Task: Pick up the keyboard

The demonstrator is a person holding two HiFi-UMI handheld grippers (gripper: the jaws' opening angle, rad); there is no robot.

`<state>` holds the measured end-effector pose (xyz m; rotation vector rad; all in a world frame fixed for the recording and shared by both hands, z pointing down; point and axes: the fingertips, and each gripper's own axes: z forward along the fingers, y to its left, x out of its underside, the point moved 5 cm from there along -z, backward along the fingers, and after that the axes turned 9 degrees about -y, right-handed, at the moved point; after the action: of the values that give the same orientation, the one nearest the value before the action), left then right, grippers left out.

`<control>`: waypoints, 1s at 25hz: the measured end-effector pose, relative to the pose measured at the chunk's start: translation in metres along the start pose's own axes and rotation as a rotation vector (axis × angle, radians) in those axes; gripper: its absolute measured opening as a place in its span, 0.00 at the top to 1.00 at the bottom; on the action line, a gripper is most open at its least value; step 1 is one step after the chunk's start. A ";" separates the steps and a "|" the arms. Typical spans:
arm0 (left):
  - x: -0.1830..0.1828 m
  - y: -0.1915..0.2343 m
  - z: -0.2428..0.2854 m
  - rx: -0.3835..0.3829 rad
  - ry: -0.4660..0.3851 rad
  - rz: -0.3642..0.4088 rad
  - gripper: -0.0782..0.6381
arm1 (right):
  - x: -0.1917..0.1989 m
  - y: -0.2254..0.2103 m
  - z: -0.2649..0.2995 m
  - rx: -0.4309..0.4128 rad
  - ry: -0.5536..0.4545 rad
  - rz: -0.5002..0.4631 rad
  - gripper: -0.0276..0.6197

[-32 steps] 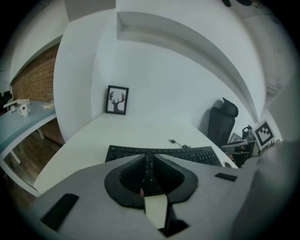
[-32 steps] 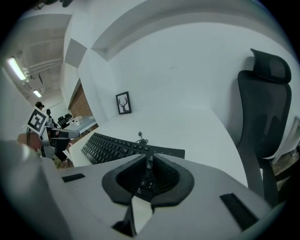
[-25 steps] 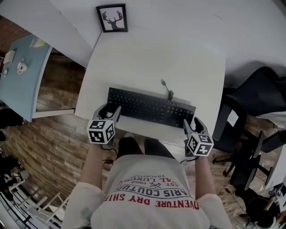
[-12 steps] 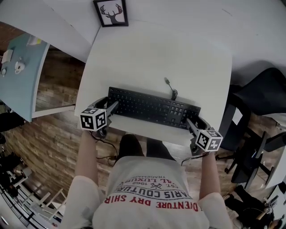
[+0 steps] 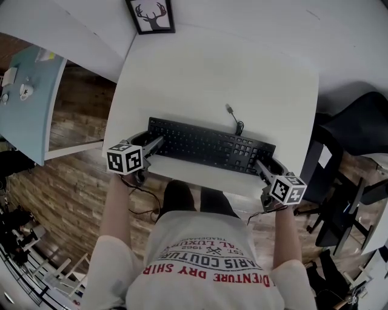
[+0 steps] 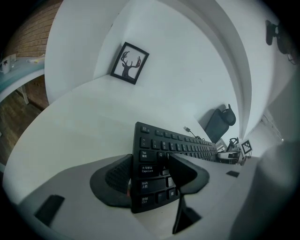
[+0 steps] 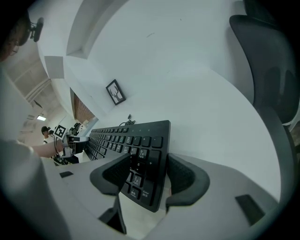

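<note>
On the white table (image 5: 212, 66), close along its near edge: black keyboard (image 5: 209, 145), flat, keys up, spanning most of that edge. Thin cable (image 5: 234, 121) off the keyboard's far side, curling toward the table's middle. At the far left corner, against the wall, a framed antler picture (image 5: 150, 15), upright.

At the keyboard's left end, by the table's near left corner: left gripper (image 6: 150, 163), angled downward. Jaws just opened wider, now spread, with the keyboard's left end between them. One finger (image 6: 117, 176) sits just outside the short edge, the other above the keys. Hard to tell whether the outer pad touches that edge; no squeeze visible.

At the right end, by the near right corner: right gripper (image 7: 147, 164), angled downward likewise. Jaws spread, straddling the keyboard's right end, with one finger over the number keys and the other just beside the short edge, a sliver of gap showing.

Past the table's right edge, a black chair (image 5: 357, 121). Past the left edge, a pale blue tabletop (image 5: 30, 91) above wood floor (image 5: 66, 187).
</note>
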<state>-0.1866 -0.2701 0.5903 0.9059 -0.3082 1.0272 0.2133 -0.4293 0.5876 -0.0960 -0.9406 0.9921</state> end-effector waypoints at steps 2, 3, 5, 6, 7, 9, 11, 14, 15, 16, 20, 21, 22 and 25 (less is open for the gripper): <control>0.000 0.000 0.000 -0.001 -0.004 0.000 0.53 | 0.000 0.001 0.000 0.005 -0.007 0.002 0.57; 0.001 0.000 0.000 -0.004 -0.004 0.000 0.53 | 0.001 0.001 -0.001 0.007 -0.012 0.000 0.57; 0.001 0.000 0.000 -0.008 -0.001 0.000 0.53 | 0.001 0.003 -0.003 0.011 -0.019 -0.009 0.57; 0.001 0.000 0.000 -0.009 -0.001 0.000 0.53 | 0.000 0.004 -0.004 0.012 -0.023 -0.014 0.57; 0.001 -0.001 0.000 -0.007 -0.005 0.001 0.53 | -0.002 0.005 -0.005 0.012 -0.029 -0.019 0.57; -0.002 -0.002 -0.003 -0.004 -0.017 0.005 0.54 | -0.004 0.007 -0.007 0.012 -0.040 -0.025 0.57; -0.005 -0.003 -0.006 -0.001 -0.029 0.012 0.54 | -0.006 0.011 -0.010 0.015 -0.053 -0.029 0.57; -0.011 -0.006 -0.014 -0.003 -0.042 0.030 0.54 | -0.008 0.018 -0.016 0.015 -0.071 -0.034 0.57; -0.014 -0.008 -0.017 -0.004 -0.047 0.037 0.54 | -0.009 0.020 -0.018 0.013 -0.079 -0.037 0.57; -0.018 -0.010 -0.020 -0.003 -0.053 0.044 0.54 | -0.011 0.022 -0.020 0.010 -0.089 -0.040 0.57; -0.040 -0.023 -0.032 0.011 -0.094 0.076 0.54 | -0.029 0.034 -0.033 0.005 -0.137 -0.060 0.57; -0.047 -0.026 -0.036 0.016 -0.106 0.083 0.54 | -0.035 0.037 -0.037 0.007 -0.149 -0.068 0.57; -0.053 -0.029 -0.038 0.021 -0.117 0.089 0.54 | -0.042 0.041 -0.040 0.009 -0.161 -0.076 0.57; -0.048 -0.025 -0.034 0.025 -0.148 0.110 0.54 | -0.035 0.036 -0.034 0.003 -0.198 -0.095 0.57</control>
<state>-0.1968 -0.2779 0.5274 0.9981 -0.4740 1.0687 0.2063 -0.4231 0.5274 0.0503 -1.1146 0.9267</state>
